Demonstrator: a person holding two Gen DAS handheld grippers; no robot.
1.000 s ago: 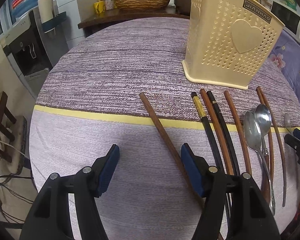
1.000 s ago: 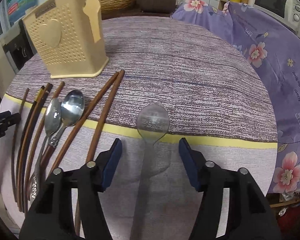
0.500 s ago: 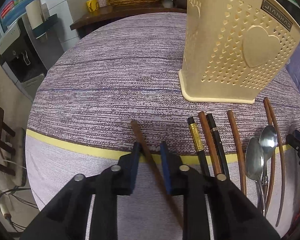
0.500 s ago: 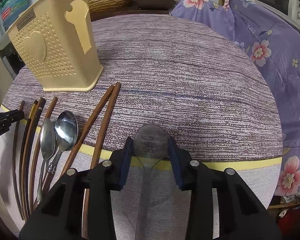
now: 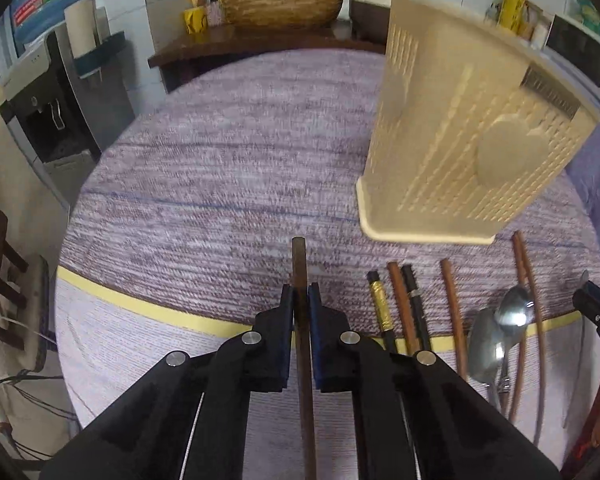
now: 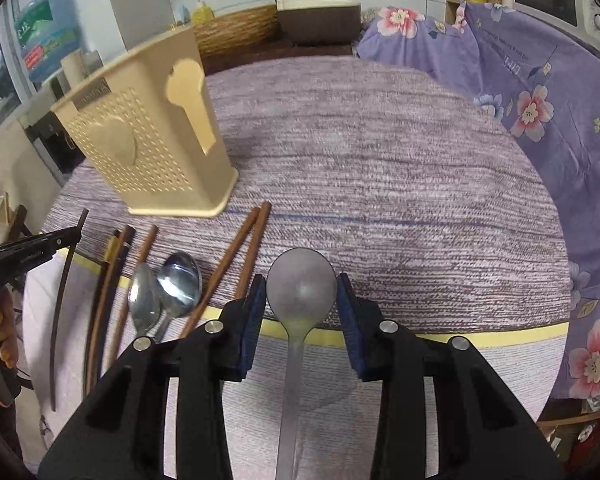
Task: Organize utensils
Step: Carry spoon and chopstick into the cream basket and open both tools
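Your left gripper (image 5: 300, 300) is clamped on a brown chopstick (image 5: 300, 264), pads tight against both sides; the stick's tip projects forward past the fingertips. Your right gripper (image 6: 301, 300) is closed onto the bowl of a translucent spoon (image 6: 301, 286), with a blue pad touching each edge and the handle running back between the fingers. Whether either item is clear of the bench (image 6: 380, 168) cannot be determined.

Just left of the spoon lie two brown chopsticks (image 6: 240, 248), side by side. Further left are two metal spoons (image 6: 168, 288), bowls touching, then more chopsticks (image 5: 400, 304) in a row. The cream holder (image 5: 460, 140) stands upright on the bench beyond them, near their tips.
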